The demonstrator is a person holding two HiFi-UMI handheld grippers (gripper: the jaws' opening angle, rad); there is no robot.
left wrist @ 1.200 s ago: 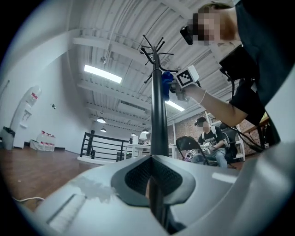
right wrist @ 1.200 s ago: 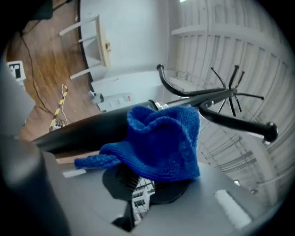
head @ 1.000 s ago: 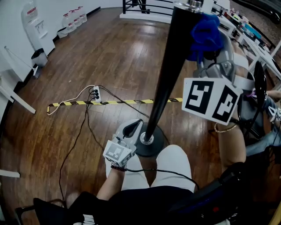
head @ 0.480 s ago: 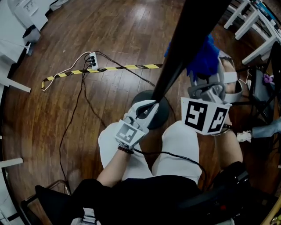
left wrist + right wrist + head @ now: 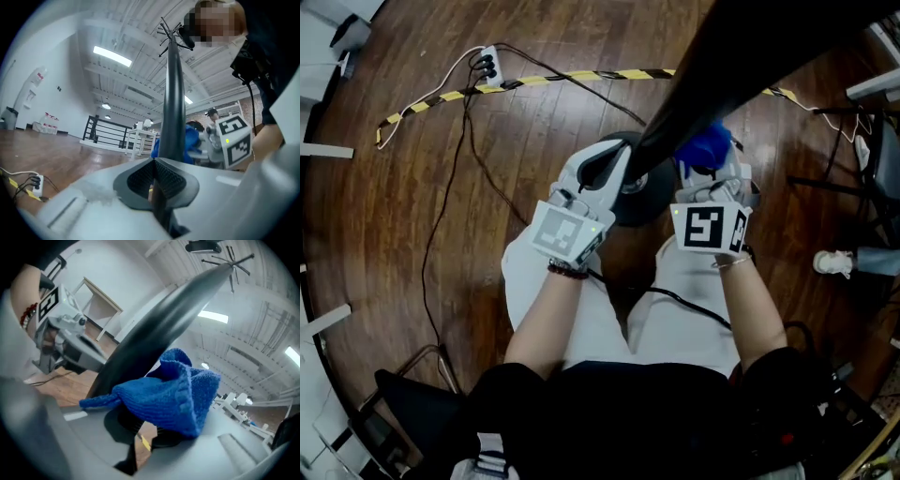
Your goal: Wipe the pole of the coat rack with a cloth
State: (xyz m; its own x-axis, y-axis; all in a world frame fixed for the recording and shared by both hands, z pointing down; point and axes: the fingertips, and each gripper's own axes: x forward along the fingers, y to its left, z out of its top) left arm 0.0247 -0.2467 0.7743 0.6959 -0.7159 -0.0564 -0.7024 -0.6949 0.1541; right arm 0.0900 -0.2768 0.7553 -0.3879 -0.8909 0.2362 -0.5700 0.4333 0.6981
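The coat rack's black pole [image 5: 722, 66] slants from the upper right down to its round dark base [image 5: 630, 208] on the wood floor. My right gripper [image 5: 709, 171] is shut on a blue cloth [image 5: 703, 146], which lies against the pole's low part just above the base. In the right gripper view the blue cloth [image 5: 168, 394] bunches over the jaws with the pole [image 5: 154, 329] right behind it. My left gripper [image 5: 606, 167] is shut and empty, its tips beside the pole's foot; the pole [image 5: 173, 98] rises just beyond its closed pads.
A strip of yellow-black tape [image 5: 572, 78] crosses the floor beyond the base. A power strip [image 5: 487, 64] with cables lies at the upper left. My knees in white trousers [image 5: 534, 281] sit under the grippers. White furniture legs [image 5: 323, 150] stand at the left, a white shoe [image 5: 832, 263] at the right.
The right gripper has slid the blue cloth down the pole from near the top to just above the base. The left gripper has come up beside the pole's foot. The view has tilted down.
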